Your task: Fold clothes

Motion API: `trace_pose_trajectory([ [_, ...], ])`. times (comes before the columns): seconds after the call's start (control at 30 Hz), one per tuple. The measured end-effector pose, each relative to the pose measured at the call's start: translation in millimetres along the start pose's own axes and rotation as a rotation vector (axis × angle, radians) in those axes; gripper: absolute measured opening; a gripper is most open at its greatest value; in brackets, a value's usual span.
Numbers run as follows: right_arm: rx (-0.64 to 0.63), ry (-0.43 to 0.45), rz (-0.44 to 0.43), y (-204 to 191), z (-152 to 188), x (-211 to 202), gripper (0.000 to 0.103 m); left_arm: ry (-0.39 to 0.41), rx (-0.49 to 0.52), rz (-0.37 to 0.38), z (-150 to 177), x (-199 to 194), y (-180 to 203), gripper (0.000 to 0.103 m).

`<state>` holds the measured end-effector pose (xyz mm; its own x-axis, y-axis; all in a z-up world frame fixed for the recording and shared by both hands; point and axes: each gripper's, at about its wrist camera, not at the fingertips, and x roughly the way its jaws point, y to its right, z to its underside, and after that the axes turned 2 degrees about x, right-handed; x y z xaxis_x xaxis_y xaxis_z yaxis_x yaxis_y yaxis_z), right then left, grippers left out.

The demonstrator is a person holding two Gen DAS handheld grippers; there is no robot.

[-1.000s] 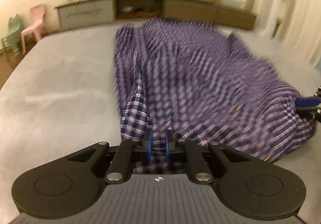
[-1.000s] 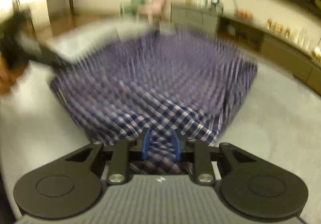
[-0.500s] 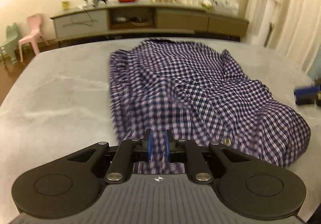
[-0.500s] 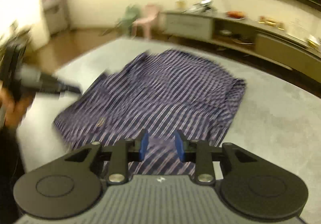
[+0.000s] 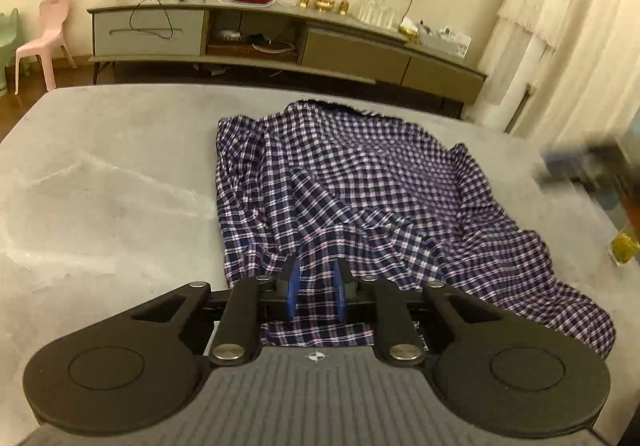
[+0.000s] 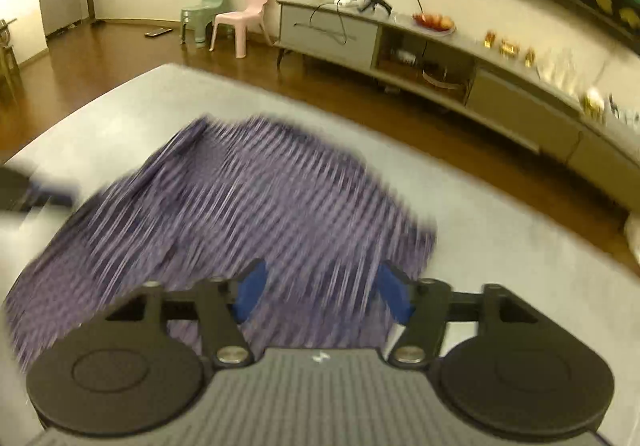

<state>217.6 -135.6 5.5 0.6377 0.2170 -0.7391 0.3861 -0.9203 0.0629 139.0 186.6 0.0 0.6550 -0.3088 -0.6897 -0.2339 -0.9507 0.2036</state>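
**Shirt laid out, both grippers letting go at its near hem**

The checked shirt (image 5: 360, 206) lies crumpled on the grey table (image 5: 112, 182), its long axis running from 6 o'clock at the left gripper (image 5: 314, 288) up toward 12 o'clock and the far table edge. In the left wrist view the near hem sits right under the blue pads; the jaws are narrow but opening, with a visible gap either side of the cloth seen between them, so I judge the hem released or nearly so. The bulk of the fabric spreads to 1 and 2 o'clock from this gripper, with a bunched ridge slanting that way.

The right gripper (image 6: 322, 296) has its jaws opening wide, pads well apart and pressing on nothing; the shirt (image 6: 240, 214), badly blurred, lies beneath and ahead toward 11 o'clock. Its near right corner sits at about 1 o'clock. Both hands are close to the near edge; the left looks nearer the cloth.

Beyond the table, at 12 o'clock, a long low cabinet (image 5: 280, 42) stands along the wall, with a pink chair (image 5: 44, 38) at 10 o'clock and pale curtains (image 5: 560, 46) at 2 o'clock. A small glass (image 5: 623, 244) stands at the table's right edge.
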Motion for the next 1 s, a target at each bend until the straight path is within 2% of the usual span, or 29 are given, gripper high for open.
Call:
trace_pose_trajectory([
  [0.1,-0.049,-0.046,0.028,-26.3,-52.4,82.2,0.075,-0.023,-0.005,0.009,2.3,4.4,-2.8,0.019],
  [0.2,-0.03,-0.129,0.041,-22.5,-81.8,150.9,0.075,-0.03,-0.009,0.04,3.8,5.7,-1.3,0.019],
  [0.3,0.002,-0.168,0.009,-14.4,-87.9,186.8,0.072,-0.03,-0.027,0.085,1.5,6.0,-2.6,0.019],
  [0.33,0.01,-0.185,-0.006,-13.6,-86.9,194.0,0.068,-0.031,-0.034,0.103,0.8,6.8,-2.4,0.019],
  [0.37,0.017,-0.203,-0.022,-12.7,-85.8,201.1,0.048,-0.031,-0.041,0.121,0.1,7.6,-2.1,0.019],
  [0.4,0.025,-0.221,-0.038,-11.8,-84.8,208.2,0.034,-0.04,-0.045,0.131,0.8,9.7,-1.4,0.019],
  [0.43,0.021,-0.212,-0.04,-12.3,-83.6,209.1,0.033,-0.056,-0.047,0.133,2.3,12.4,-0.6,0.019],
  [0.47,0.018,-0.204,-0.042,-12.9,-82.4,209.9,0.024,-0.063,-0.049,0.13,2.9,14.6,-0.3,0.019],
  [0.5,0.01,-0.183,-0.039,-16.3,-81.0,200.8,0.014,-0.07,-0.052,0.127,3.2,16.6,0.0,0.019],
  [0.57,-0.005,-0.139,-0.034,-23.2,-78.2,182.5,0.009,-0.068,-0.069,0.115,3.0,18.3,-1.4,0.019],
  [0.63,-0.032,-0.055,-0.022,-34.2,-73.6,147.8,0.008,-0.046,-0.104,0.096,1.3,16.6,-5.2,0.019],
  [0.73,-0.131,0.117,-0.019,-65.1,-49.8,56.0,0.008,-0.005,-0.205,0.074,-2.0,7.7,-20.9,0.019],
  [0.8,-0.207,0.223,-0.027,-87.5,-19.9,-24.7,0.008,0.014,-0.308,0.069,0.7,0.1,-36.2,0.019],
  [0.9,-0.386,0.3,0.023,-143.7,61.7,-113.2,0.008,0.036,-0.47,0.07,12.0,-10.8,-57.4,0.02],
  [0.93,-0.434,0.297,0.059,-162.1,89.2,-131.1,0.008,0.043,-0.523,0.079,18.0,-14.3,-63.2,0.02],
  [1.0,-0.524,0.243,0.164,-193.8,149.8,-135.4,0.014,0.048,-0.586,0.101,28.4,-18.1,-66.6,0.02],
])
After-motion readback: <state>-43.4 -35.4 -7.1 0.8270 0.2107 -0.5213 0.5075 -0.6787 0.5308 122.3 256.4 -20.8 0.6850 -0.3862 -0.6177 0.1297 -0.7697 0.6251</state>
